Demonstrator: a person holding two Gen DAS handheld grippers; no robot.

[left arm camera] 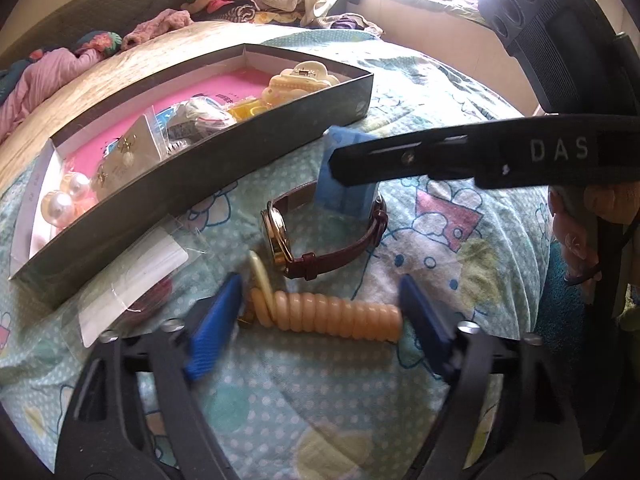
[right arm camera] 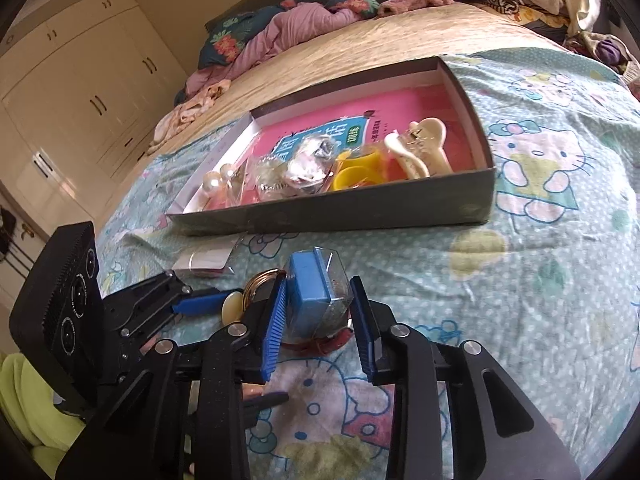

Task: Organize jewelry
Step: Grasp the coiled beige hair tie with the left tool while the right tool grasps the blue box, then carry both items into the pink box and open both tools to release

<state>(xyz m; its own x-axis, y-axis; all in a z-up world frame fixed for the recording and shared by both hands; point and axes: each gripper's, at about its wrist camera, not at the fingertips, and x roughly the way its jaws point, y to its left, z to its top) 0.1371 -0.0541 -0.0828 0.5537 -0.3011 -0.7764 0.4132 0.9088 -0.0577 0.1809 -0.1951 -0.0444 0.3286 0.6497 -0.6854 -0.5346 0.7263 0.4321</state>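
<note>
A shallow dark box (left arm camera: 224,156) with a pink floor lies on the bed and holds pearl earrings (left arm camera: 64,200), bagged items, a yellow piece and a cream hair claw (left arm camera: 296,84); the box also shows in the right wrist view (right arm camera: 360,208). A gold watch with a maroon strap (left arm camera: 304,236) and a peach spiral hair tie (left arm camera: 332,316) lie in front of it. My left gripper (left arm camera: 320,328) is open around the hair tie. My right gripper (right arm camera: 320,316) is shut on a blue box in a clear bag (right arm camera: 312,292), held over the watch.
A clear packet with a white card (left arm camera: 132,280) lies beside the box's near wall. Piled clothes (right arm camera: 288,28) lie at the far side of the bed. White wardrobes (right arm camera: 80,92) stand to the left. The Hello Kitty sheet (right arm camera: 540,168) covers the bed.
</note>
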